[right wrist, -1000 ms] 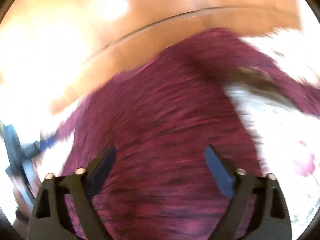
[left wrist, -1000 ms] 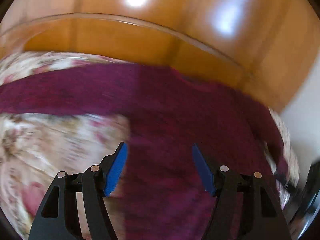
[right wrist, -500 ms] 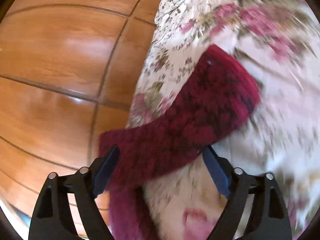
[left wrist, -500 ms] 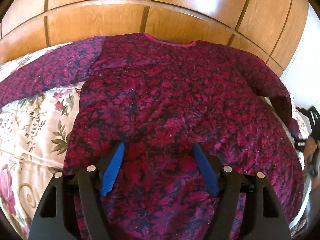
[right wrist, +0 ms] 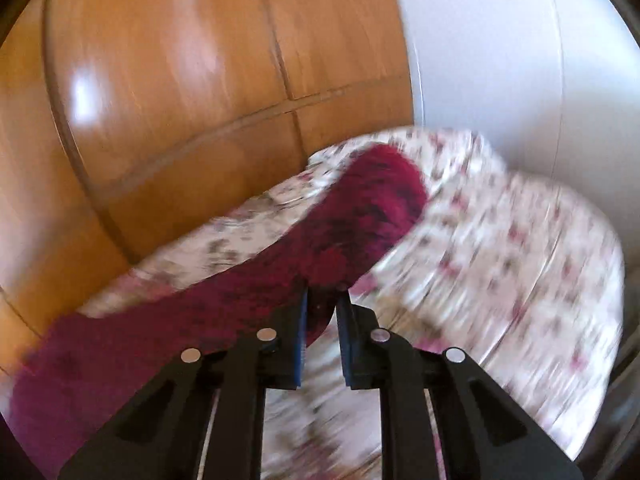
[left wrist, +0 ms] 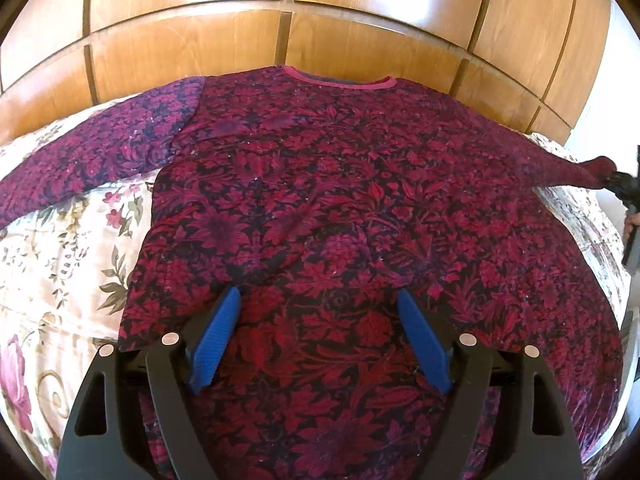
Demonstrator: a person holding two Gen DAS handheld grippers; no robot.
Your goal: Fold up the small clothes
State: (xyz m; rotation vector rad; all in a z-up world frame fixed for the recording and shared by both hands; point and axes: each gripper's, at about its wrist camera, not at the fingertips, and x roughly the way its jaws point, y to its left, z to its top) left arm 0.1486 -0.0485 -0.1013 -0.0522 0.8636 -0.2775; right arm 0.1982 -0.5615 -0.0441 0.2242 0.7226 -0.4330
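A dark red floral long-sleeved shirt point(left wrist: 340, 184) lies spread flat, neck toward the wooden panels. My left gripper point(left wrist: 318, 294) hovers over its lower middle. Its jaws are opening and nothing is pinched between the blue pads. The shirt's left sleeve point(left wrist: 100, 148) stretches out to the left. In the right wrist view my right gripper point(right wrist: 323, 292) is shut on the edge of the right sleeve point(right wrist: 352, 232) near its cuff. That gripper point(left wrist: 622, 186) also shows at the far right of the left wrist view, holding the sleeve end stretched out.
The shirt rests on a cream floral bedspread point(left wrist: 60, 248), also blurred in the right wrist view point(right wrist: 500, 260). Glossy wooden panels point(left wrist: 320, 8) rise just behind the collar. A white wall point(right wrist: 500, 60) stands to the right of the bed.
My right gripper swung from over the shirt's body to the right sleeve end and closed on it. The sleeve now stretches straight out. My left gripper's jaws spread a little wider.
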